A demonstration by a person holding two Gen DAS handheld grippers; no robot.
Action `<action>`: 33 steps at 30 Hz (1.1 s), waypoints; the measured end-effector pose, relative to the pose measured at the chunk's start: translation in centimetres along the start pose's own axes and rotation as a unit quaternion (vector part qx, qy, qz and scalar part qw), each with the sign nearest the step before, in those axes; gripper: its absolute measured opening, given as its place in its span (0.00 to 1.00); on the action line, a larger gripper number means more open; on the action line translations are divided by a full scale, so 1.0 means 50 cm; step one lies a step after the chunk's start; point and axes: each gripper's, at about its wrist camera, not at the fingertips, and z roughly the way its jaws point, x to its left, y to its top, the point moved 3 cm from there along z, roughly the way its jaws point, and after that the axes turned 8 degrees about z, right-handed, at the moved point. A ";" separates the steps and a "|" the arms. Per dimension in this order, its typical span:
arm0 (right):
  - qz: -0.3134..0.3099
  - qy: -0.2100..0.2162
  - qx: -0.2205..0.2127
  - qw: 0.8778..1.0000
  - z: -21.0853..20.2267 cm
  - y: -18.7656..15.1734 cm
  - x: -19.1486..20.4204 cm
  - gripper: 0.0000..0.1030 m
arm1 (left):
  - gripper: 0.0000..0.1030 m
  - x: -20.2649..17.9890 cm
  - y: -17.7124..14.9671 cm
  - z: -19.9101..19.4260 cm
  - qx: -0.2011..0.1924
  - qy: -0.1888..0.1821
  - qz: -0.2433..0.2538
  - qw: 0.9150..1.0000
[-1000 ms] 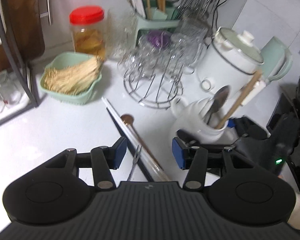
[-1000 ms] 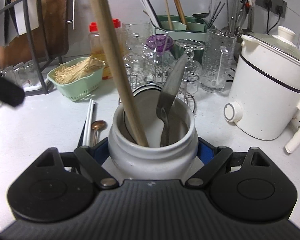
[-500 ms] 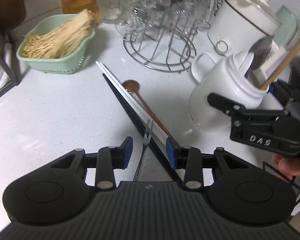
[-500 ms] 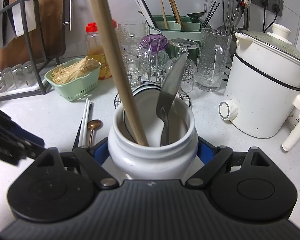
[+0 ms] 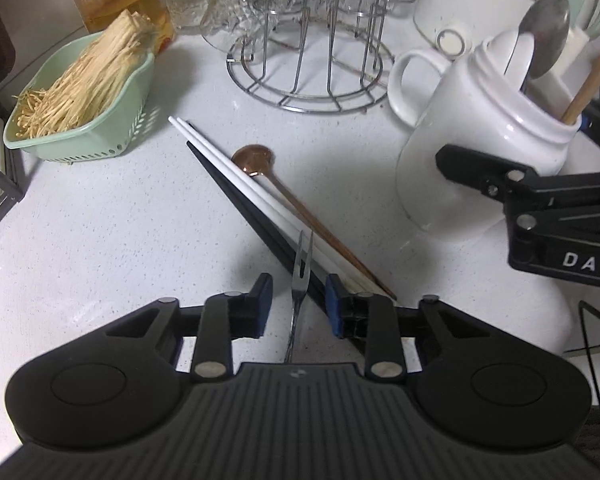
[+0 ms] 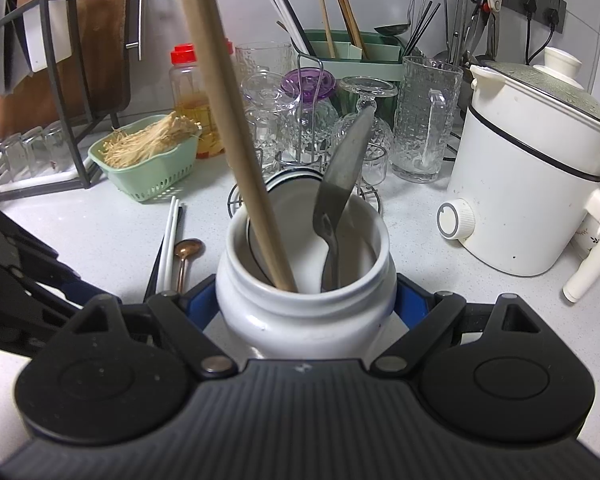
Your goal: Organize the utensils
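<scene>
Small fork (image 5: 300, 276) flat on counter (image 5: 100, 216) mid-front, between closing left gripper (image 5: 296, 300) pads, not yet pinched. Right gripper (image 6: 306, 300) clamped on white jar (image 6: 304, 312). Next: pinch, lift, drop into jar.

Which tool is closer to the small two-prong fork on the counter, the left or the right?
Left. The left tool has the fork between its closing pads, not yet pressed. The right tool is apart, gripping the white jar.

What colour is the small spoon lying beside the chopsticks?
Copper, a rosy metallic brown; the small spoon shows best in the left wrist view.
</scene>
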 end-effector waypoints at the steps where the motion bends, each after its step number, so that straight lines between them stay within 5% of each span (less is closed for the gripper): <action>1: 0.000 0.000 0.000 1.000 0.000 0.000 0.001 0.88 | 0.27 0.001 0.001 0.001 -0.002 -0.003 0.000 1.000; 5: 0.000 0.000 0.000 1.000 0.000 0.000 0.001 0.88 | 0.09 0.007 0.007 0.007 0.001 -0.001 -0.009 1.000; 33: -0.021 0.018 0.000 1.000 -0.002 -0.006 0.019 0.88 | 0.05 0.024 0.036 -0.110 -0.083 -0.012 -0.063 0.994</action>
